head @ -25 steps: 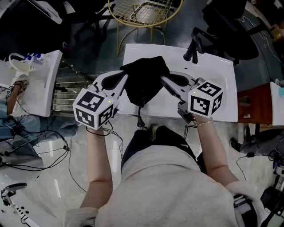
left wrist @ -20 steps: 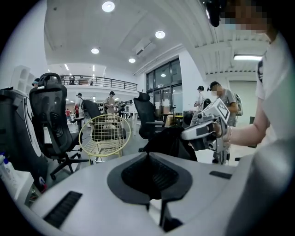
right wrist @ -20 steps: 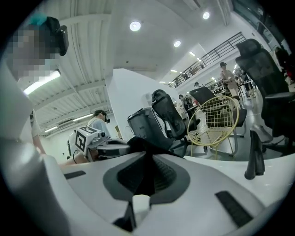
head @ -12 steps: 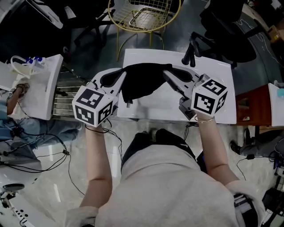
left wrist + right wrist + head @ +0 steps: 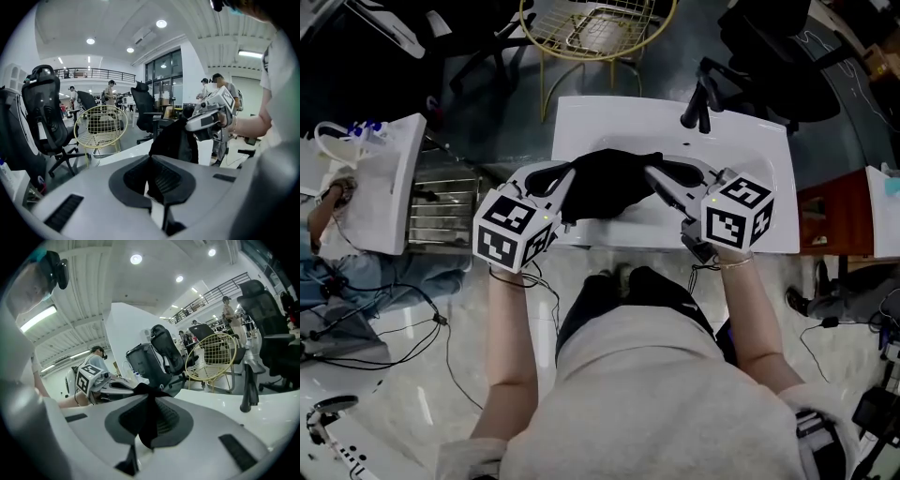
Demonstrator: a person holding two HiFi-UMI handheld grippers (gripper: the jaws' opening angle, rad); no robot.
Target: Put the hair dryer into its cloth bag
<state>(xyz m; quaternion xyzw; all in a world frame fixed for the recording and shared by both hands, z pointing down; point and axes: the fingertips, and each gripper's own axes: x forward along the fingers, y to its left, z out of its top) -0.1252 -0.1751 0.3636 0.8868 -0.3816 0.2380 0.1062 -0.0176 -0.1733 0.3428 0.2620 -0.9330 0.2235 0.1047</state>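
Observation:
The black cloth bag (image 5: 609,183) hangs spread between my two grippers just above the white table (image 5: 581,122). My left gripper (image 5: 572,178) is shut on the bag's left edge. My right gripper (image 5: 649,173) is shut on its right edge. In the left gripper view, black cloth (image 5: 176,140) runs from my left gripper (image 5: 152,161) across to the right gripper (image 5: 211,117). A fold of the bag (image 5: 150,423) is pinched in my right gripper (image 5: 150,397). No hair dryer shows outside the bag, and the bag's inside is hidden.
A black upright object (image 5: 698,94) stands at the table's far right edge. A yellow wire chair (image 5: 600,23) stands beyond the table and a black office chair (image 5: 778,47) at the far right. Another white table (image 5: 384,187) with clutter is on the left.
The bag hung long with a cord dangling from it. It is now stretched wide between the grippers and lower over the table. The cord no longer shows.

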